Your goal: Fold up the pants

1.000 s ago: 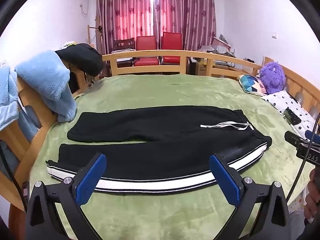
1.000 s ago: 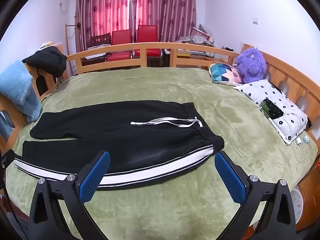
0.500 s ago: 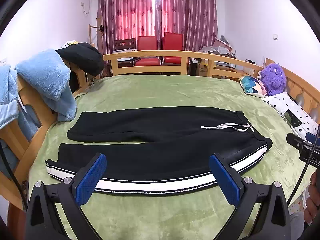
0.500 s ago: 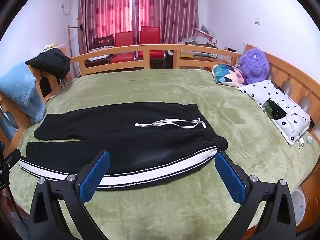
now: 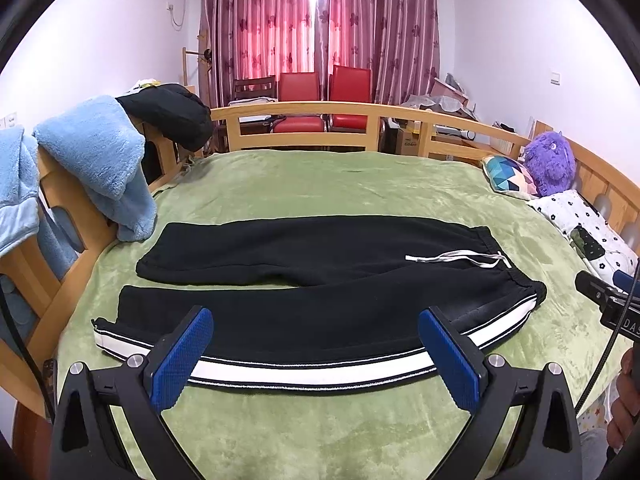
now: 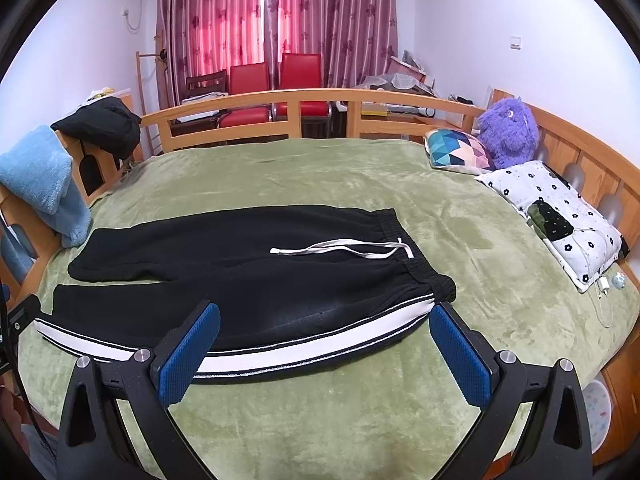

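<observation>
While both grippers gape empty, left gripper (image 5: pixel 314 354), right gripper (image 6: pixel 326 350), pants (image 5: pixel 320 280) flat on bed (image 5: pixel 320 184)

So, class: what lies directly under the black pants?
The green blanket lies under the pants and shows on every side. What is below the blanket stays covered.

Open green bed (image 6: pixel 320 420) surface near side of pants (image 6: pixel 248 276); far side likewise bare. Obstacles: pillow (image 6: pixel 556 220) right, blue blanket (image 5: pixel 96 160) on left rail, wooden footboard (image 5: pixel 304 114) beyond.
</observation>
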`<action>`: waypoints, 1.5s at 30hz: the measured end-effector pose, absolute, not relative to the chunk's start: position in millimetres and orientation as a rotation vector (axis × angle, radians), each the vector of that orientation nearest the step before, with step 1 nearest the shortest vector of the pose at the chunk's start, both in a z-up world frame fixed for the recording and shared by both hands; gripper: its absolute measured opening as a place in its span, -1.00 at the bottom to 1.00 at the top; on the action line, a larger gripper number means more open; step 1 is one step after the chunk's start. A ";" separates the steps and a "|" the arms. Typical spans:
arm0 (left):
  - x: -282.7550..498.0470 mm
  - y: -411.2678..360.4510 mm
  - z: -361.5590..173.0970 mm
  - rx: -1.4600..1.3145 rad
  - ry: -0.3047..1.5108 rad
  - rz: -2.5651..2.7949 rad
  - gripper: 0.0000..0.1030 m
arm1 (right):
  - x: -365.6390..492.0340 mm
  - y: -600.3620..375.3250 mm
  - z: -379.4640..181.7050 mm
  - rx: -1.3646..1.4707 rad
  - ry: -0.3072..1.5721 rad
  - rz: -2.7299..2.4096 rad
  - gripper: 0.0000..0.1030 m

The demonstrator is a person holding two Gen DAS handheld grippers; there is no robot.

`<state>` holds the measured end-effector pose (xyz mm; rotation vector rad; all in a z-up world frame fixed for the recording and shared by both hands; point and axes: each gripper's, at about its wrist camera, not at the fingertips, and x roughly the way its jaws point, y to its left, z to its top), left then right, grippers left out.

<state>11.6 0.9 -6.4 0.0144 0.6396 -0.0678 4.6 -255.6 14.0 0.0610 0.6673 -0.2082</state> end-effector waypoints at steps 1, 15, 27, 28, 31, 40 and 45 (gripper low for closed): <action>11.9 1.7 -6.5 0.011 0.639 -0.073 1.00 | 4.9 -255.5 13.4 0.059 0.669 -0.208 0.99; 10.6 7.6 -5.7 -0.003 0.639 -0.071 1.00 | 4.6 -256.0 13.0 0.057 0.669 -0.211 0.99; 9.9 10.1 -5.6 -0.002 0.638 -0.059 1.00 | 2.5 -257.5 13.2 0.058 0.672 -0.221 0.99; 10.1 10.5 -6.0 -0.003 0.639 -0.058 1.00 | 2.4 -258.4 13.2 0.060 0.672 -0.222 0.99; 10.9 11.6 -6.4 -0.007 0.641 -0.055 1.00 | 2.7 -256.4 12.3 0.055 0.671 -0.222 0.99; 11.7 12.1 -7.0 -0.005 0.634 -0.054 1.00 | 3.5 -258.8 10.1 0.055 0.675 -0.217 0.99; 12.0 11.8 -8.3 -0.002 0.633 -0.051 1.00 | 5.6 -258.0 7.4 0.054 0.671 -0.214 0.99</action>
